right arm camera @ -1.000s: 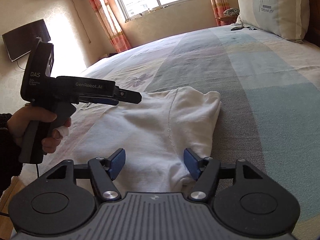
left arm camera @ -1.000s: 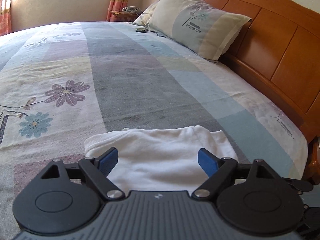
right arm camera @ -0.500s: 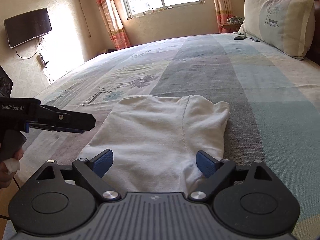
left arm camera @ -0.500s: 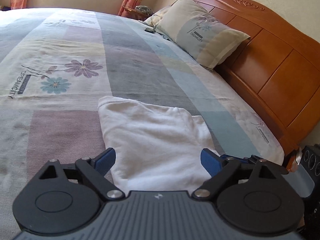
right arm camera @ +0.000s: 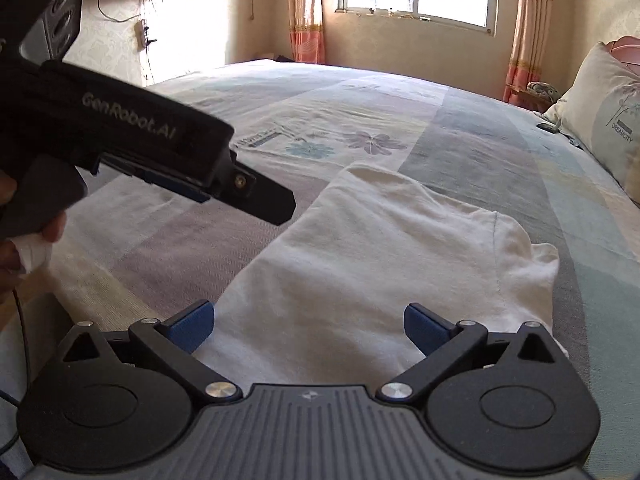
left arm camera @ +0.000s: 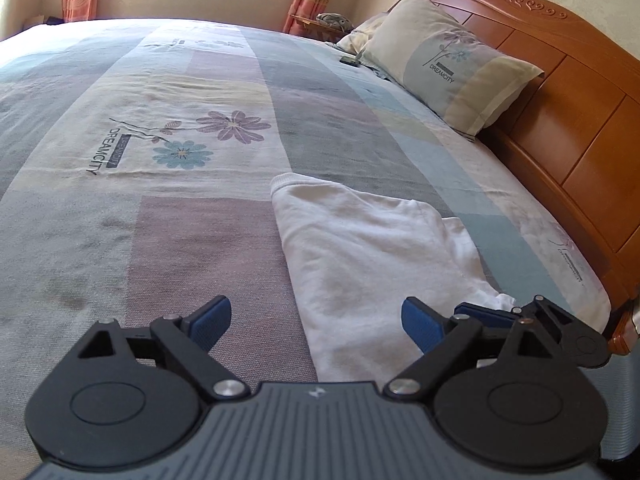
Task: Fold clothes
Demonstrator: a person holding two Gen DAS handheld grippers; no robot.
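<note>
A folded white garment (right arm camera: 372, 264) of soft knit cloth, with a ribbed hem at its far end, lies flat on the bed (left arm camera: 160, 240) just ahead of both grippers. The right gripper (right arm camera: 309, 322) hangs over its near edge, blue ribbed pads spread wide after just opening, cloth below but none pinched. The left gripper (left arm camera: 316, 322) also stands apart, its right pad over the garment's left edge, its left pad over bare patchwork sheet printed with flowers. Further ahead and right, a plump pillow (left arm camera: 448, 64) leans on the glossy wooden headboard (left arm camera: 580, 120).
</note>
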